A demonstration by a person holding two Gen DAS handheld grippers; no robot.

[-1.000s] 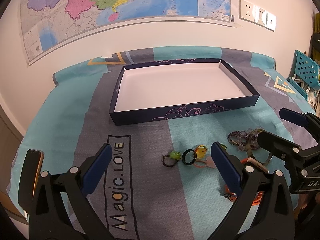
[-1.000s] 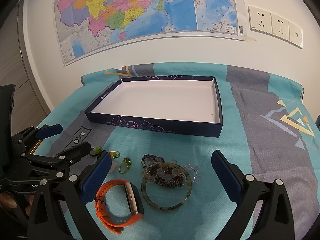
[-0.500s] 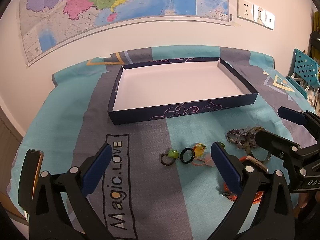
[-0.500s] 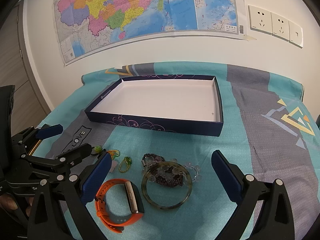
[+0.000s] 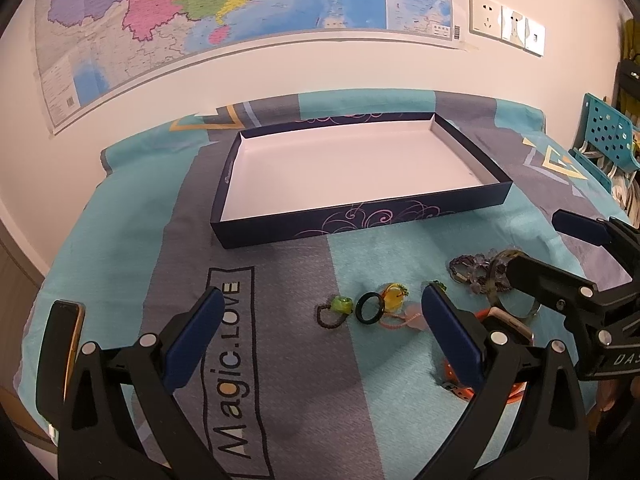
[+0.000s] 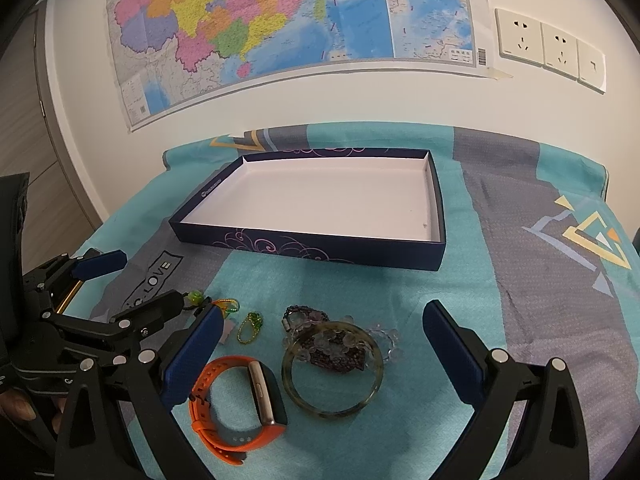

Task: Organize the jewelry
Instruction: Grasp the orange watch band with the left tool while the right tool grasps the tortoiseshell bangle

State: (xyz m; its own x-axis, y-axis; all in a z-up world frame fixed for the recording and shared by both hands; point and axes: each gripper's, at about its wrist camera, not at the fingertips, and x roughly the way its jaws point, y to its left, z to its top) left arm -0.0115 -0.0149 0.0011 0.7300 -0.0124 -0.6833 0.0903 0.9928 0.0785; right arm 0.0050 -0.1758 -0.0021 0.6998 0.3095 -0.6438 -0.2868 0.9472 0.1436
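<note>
box [image 6: 434, 204] sitting empty on tabletop [image 6: 520, 280] | jewelry [image 6: 332, 344] lying near front edge | left claw [image 5: 320, 344], right claw [image 6: 320, 352] both gaping, gripping nothing

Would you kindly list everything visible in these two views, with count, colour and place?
Box: one, navy outside, white inside, nothing in it, at the back of the cloth.
Cloth: one, teal and grey, covering the table.
Watch: one, orange strap, nearest the cameras.
Bangle: one, dark green, right of the watch.
Bead bracelets: clear and purple, count unclear, under the bangle's far edge.
Black ring: one, on the cloth.
Small green and yellow trinkets: several, left of the beads.
Phone: one, dark, at the cloth's left edge.
Map: one, multicoloured, on the wall.
Sockets: three, white, right of the map.
Left gripper: open.
Right gripper: open.
</note>
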